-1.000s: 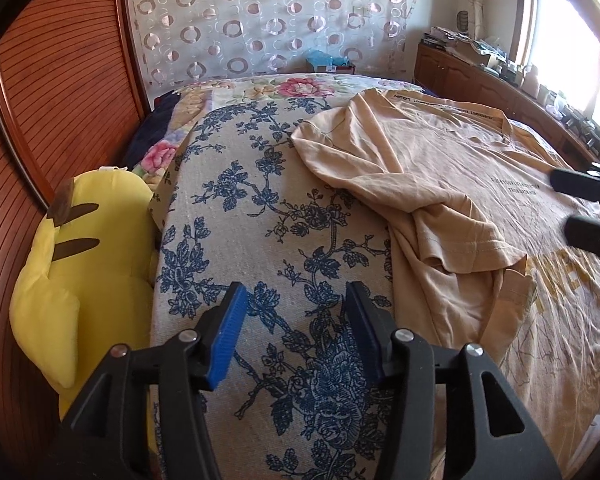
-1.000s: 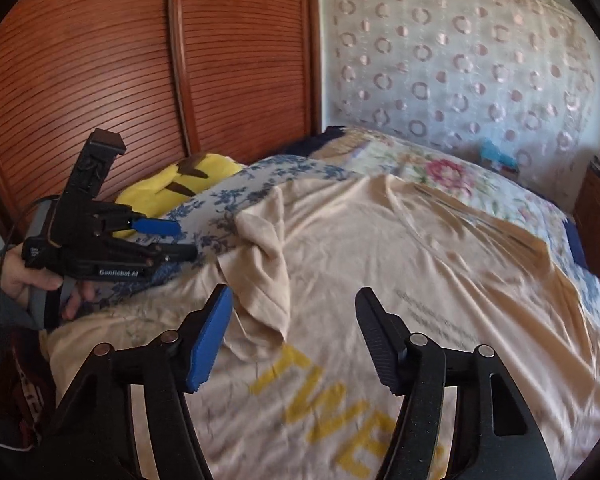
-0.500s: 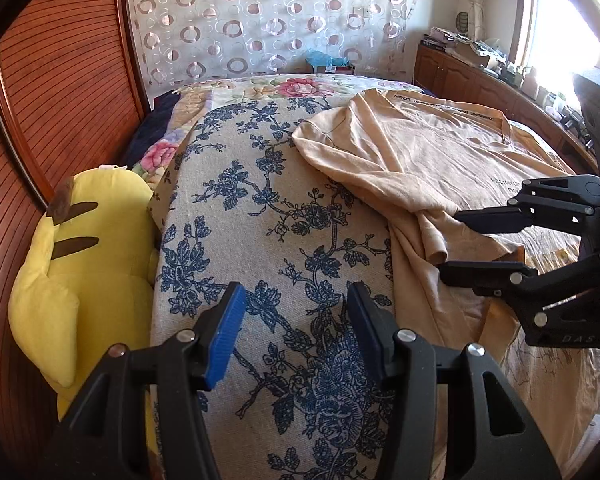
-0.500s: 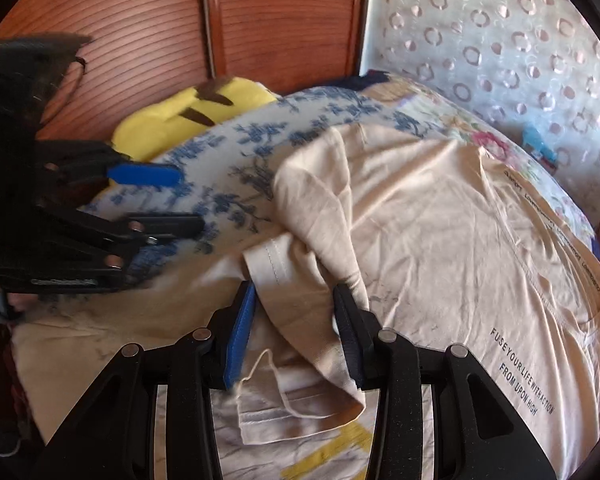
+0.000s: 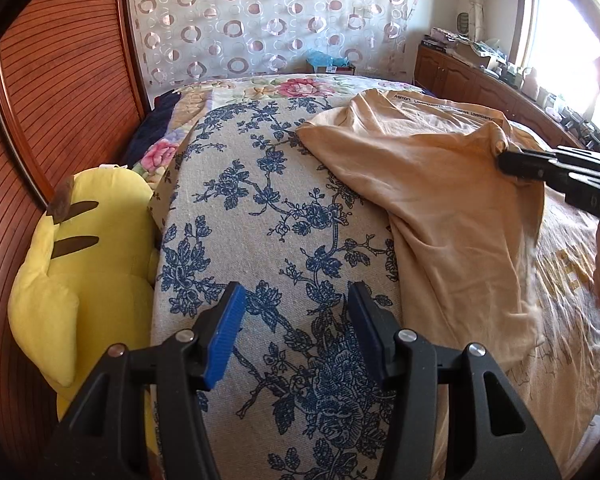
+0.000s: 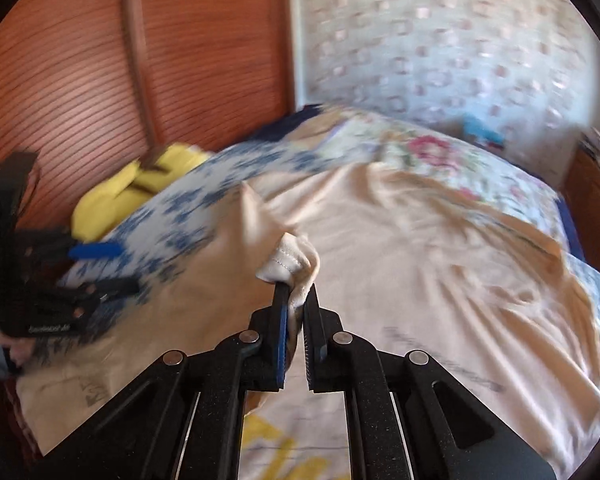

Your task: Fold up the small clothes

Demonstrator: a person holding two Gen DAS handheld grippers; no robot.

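Observation:
A beige T-shirt point(image 5: 432, 184) with yellow lettering lies spread on the bed, its left part draped over a blue-flowered cover point(image 5: 268, 220). My right gripper point(image 6: 296, 292) has the hem of the shirt's sleeve point(image 6: 290, 258) between its pads; its jaws are closing on it, and the sleeve is lifted and pulled taut. In the left wrist view the right gripper point(image 5: 504, 162) comes in from the right edge, pinching the cloth. My left gripper point(image 5: 296, 296) hangs open over the flowered cover, left of the shirt, with nothing between its fingers.
A yellow plush toy point(image 5: 72, 264) lies between the bed and the wooden slatted doors point(image 5: 60, 92) on the left. A ring-patterned curtain point(image 5: 260, 20) hangs behind the bed. A cluttered wooden cabinet point(image 5: 460, 68) runs along the right under the window.
My right gripper moved onto the bunched sleeve, closed on it and drew it up and to the right, so the crumpled fold is now stretched out. The left gripper stayed still.

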